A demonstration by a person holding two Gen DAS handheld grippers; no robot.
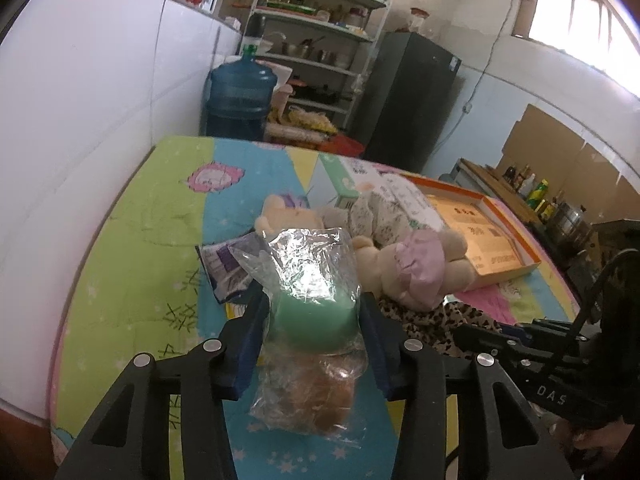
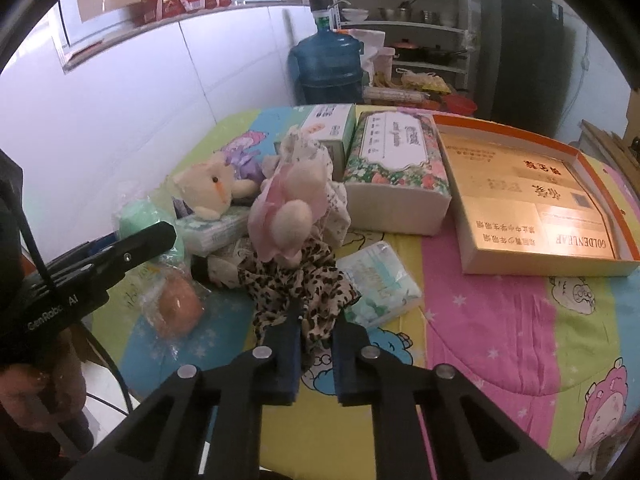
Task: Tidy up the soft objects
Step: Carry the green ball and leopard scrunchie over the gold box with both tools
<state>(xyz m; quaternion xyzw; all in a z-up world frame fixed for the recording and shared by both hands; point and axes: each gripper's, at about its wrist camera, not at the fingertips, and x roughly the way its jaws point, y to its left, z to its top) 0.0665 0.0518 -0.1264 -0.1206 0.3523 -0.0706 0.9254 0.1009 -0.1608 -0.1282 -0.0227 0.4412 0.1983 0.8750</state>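
Both hand-held grippers clamped on soft stuff

Left hand-held gripper (image 1: pixel 314 312) squeezed bagged green sponge (image 1: pixel 316 320); right hand-held gripper (image 2: pixel 316 320) pinched leopard cloth (image 2: pixel 296 280) just ahead. Slick plastic could've slipped.

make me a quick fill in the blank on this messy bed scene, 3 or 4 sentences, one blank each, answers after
1. The left tool is shut on a clear bag holding a ____ sponge.
2. The right tool pinches the ____-print cloth.
3. The orange-rimmed box lies open and holds no ____.
4. The blue water jug stands beyond the ____.

Missing words: green; leopard; toys; bed
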